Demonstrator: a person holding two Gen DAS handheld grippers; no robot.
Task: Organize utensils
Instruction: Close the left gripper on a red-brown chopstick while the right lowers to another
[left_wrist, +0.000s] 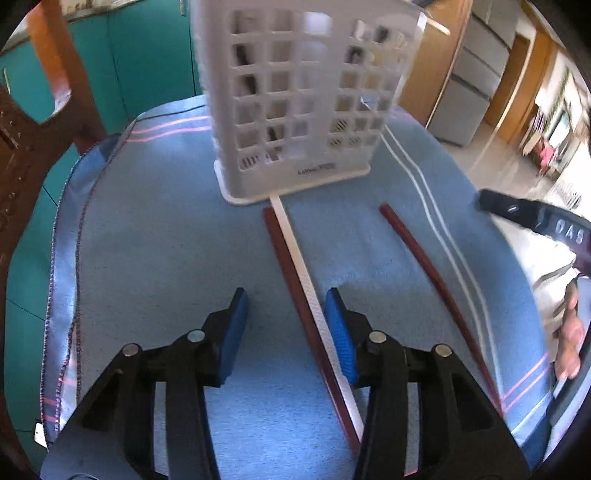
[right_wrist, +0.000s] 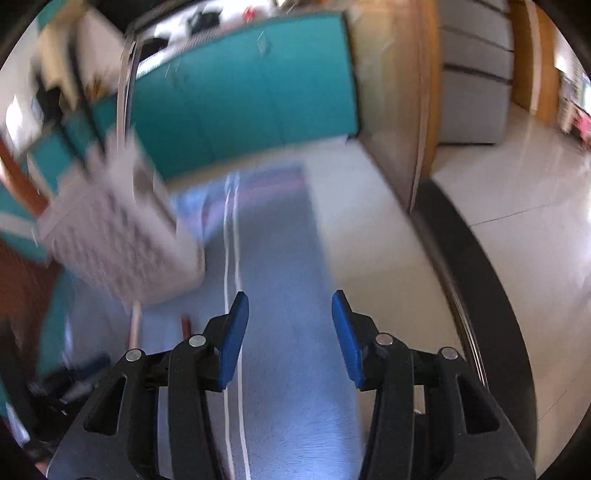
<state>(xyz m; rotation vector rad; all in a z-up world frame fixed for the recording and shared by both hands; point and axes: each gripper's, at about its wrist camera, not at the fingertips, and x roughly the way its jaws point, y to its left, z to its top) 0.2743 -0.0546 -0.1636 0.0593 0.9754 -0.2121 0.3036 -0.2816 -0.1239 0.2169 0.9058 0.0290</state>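
Both tongs stand apart with nothing pinched: our left gripper (left_wrist: 286, 325) hovers low in its frame over a pair of chopsticks, and our right gripper (right_wrist: 288, 328) hangs over bare cloth in a badly blurred view.

Largest in the left wrist view is the blue towel (left_wrist: 147, 240), which fills the middle and lower frame and covers the table. At upper centre we see the white slotted utensil holder (left_wrist: 295, 99), upright on its base, with dark shapes showing through the holes; we cannot tell what they are. From its foot a white chopstick (left_wrist: 295, 251) and a dark red chopstick (left_wrist: 284, 266) run side by side, touching or nearly so, down towards the lower centre, passing just inside the gripper's right-hand pad (left_wrist: 341, 332). A second dark red chopstick (left_wrist: 424, 266) lies apart at right of centre. At the far right edge a hand (left_wrist: 570, 332) holds the other tool.

In our judgement the risk lies in the closing: the pair sits off centre between the jaws, so a squeeze could catch only one stick or roll the two apart, and the soft towel may let a thin stick slip under a pad. A lift near one end could also swing the far tip into the holder and tip it.
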